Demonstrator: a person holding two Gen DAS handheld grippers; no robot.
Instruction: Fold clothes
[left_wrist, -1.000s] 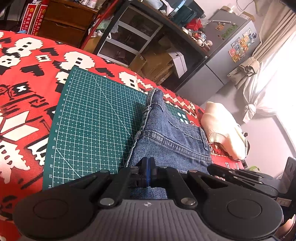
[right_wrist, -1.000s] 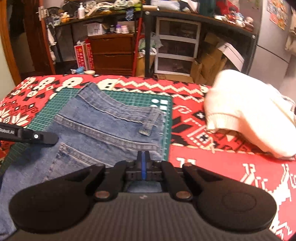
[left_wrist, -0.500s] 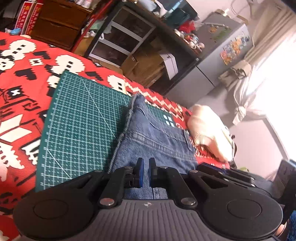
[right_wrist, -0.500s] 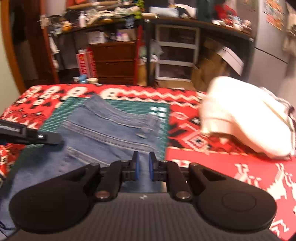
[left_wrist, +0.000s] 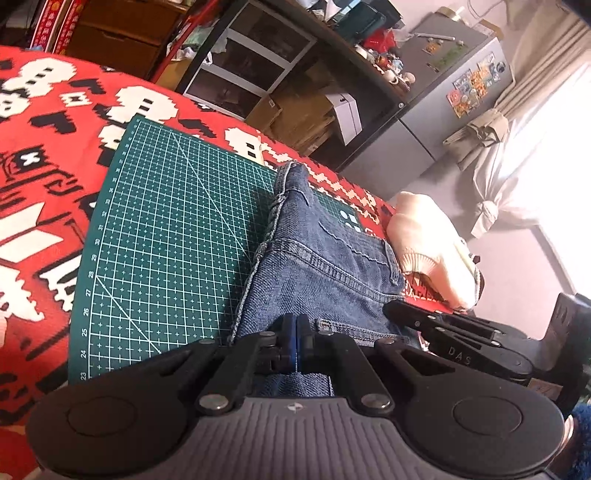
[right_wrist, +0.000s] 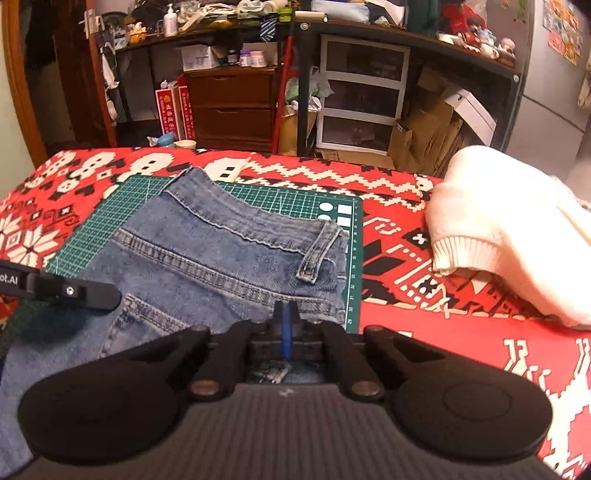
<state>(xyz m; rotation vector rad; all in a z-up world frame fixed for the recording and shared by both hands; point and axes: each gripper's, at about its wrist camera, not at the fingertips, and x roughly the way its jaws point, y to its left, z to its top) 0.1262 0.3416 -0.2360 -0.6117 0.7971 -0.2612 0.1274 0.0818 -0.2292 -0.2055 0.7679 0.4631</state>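
Both grippers pinched closed on blue denim jeans (right_wrist: 221, 258): left gripper (left_wrist: 295, 332), right gripper (right_wrist: 284, 325). Green gridded cutting mat (left_wrist: 166, 240) bare leftward; cream knit sweater (right_wrist: 498, 229) crowds right edge.

Stitched blue denim jeans (right_wrist: 207, 266) on a matt gridded mat (left_wrist: 166, 236); ribbed cream knit sweater (right_wrist: 509, 236) at right.

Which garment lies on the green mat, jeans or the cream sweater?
The jeans: blue denim spread over the green mat. The cream sweater lies apart, off the mat on the red cloth.
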